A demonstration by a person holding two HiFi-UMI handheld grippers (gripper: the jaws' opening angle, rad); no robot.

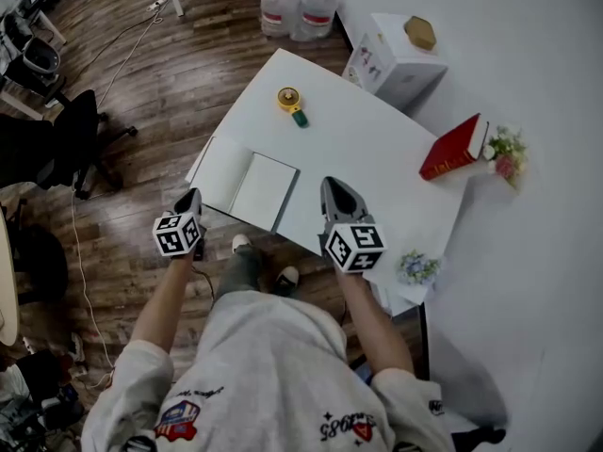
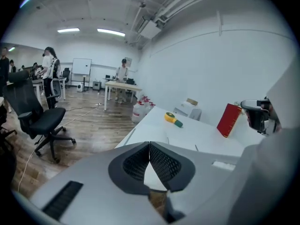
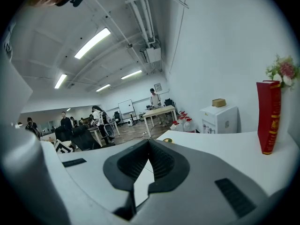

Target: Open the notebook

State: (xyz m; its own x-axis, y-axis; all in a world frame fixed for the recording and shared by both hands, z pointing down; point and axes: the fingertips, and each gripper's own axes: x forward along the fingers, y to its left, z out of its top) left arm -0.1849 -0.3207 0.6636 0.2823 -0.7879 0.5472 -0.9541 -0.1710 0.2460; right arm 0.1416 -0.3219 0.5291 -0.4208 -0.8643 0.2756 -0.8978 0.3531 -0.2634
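The notebook (image 1: 247, 183) lies open and flat at the near left corner of the white table (image 1: 377, 149). Its two pale pages face up. The spread's long axis runs along the table's near edge, and the fold between the pages points away from the person, leaning slightly to the right. The left page reaches the table's corner. The right page has a dark border along its right and near sides.

The left gripper (image 1: 192, 199) hangs just off that corner, over the wooden floor (image 1: 141, 73), with its tips close to the notebook's left page but not on it. In the left gripper view its jaws meet at the tips with nothing between them. The right gripper (image 1: 334, 186) is over the table's near edge, to the right of the notebook and clear of it. In the right gripper view its jaws are likewise closed together and empty. Both grippers point roughly toward the far side of the table.

Farther back on the table sits a yellow tape roll (image 1: 287, 99) with a green piece beside it. A red book (image 1: 454, 147) stands at the table's right side against the wall, next to a bunch of flowers (image 1: 506, 151). Beyond the table are a white cabinet (image 1: 396, 62) and a cluster of water bottles (image 1: 300, 6). A black office chair (image 1: 75, 139) stands on the floor to the left.
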